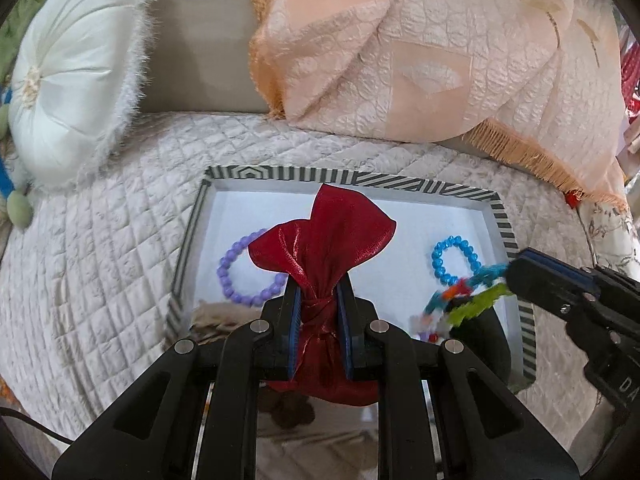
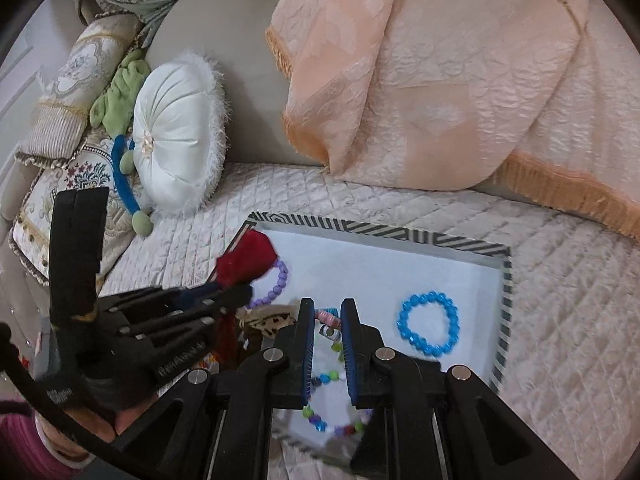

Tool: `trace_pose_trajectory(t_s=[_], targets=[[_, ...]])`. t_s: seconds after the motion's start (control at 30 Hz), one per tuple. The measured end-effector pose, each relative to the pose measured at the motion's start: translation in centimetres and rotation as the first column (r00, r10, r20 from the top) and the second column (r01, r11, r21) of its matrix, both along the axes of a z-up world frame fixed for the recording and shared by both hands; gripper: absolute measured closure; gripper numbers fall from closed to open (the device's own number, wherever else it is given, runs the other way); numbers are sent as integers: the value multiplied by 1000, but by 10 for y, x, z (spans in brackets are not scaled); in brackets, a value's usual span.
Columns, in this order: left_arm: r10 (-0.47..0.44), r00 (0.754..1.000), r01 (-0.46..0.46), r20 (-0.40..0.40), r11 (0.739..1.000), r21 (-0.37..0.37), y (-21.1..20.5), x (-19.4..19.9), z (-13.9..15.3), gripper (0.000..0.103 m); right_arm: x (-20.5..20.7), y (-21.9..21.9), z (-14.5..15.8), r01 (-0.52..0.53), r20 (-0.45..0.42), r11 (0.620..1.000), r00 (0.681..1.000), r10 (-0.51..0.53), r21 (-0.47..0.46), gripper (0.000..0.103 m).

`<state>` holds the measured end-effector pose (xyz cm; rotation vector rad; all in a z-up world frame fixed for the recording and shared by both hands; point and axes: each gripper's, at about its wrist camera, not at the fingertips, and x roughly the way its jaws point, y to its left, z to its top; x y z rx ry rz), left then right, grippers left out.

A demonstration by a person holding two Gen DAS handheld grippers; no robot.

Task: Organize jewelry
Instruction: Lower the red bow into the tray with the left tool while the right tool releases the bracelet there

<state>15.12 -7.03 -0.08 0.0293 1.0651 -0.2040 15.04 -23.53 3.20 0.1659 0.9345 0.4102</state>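
Observation:
My left gripper [image 1: 318, 292] is shut on the tied neck of a shiny red pouch [image 1: 320, 240], held above the near left part of a striped-rim tray [image 1: 348, 178]. In the tray lie a purple bead bracelet [image 1: 236, 272] and a blue bead bracelet [image 1: 444, 256]. My right gripper [image 1: 520, 268] comes in from the right, shut on a multicoloured bead strand [image 1: 464, 296] that dangles over the tray. In the right wrist view the strand [image 2: 320, 420] hangs between the nearly closed fingers of the right gripper [image 2: 328, 308]. The left gripper [image 2: 236, 292] with the red pouch [image 2: 248, 264] shows at the left.
The tray [image 2: 360, 232] sits on a quilted sofa cover. A beige and spotted fabric item [image 2: 268, 320] lies at the tray's near left. A white round cushion [image 2: 176, 136] stands at the back left, and a peach blanket [image 2: 440, 80] drapes the backrest. A pink sleeve [image 2: 24, 440] shows at the bottom left.

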Motion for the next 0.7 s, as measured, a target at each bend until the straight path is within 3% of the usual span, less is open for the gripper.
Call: trace_pose_trajectory(t_s=[0.33, 0.7], targets=[[21, 999, -20, -42, 1000, 22, -11, 35, -29, 88, 54, -4, -42, 43, -64, 999, 997, -43, -1, 90], [33, 997, -29, -70, 998, 52, -14, 50, -56, 87, 80, -15, -78, 104, -90, 988, 989, -115, -117, 91]])
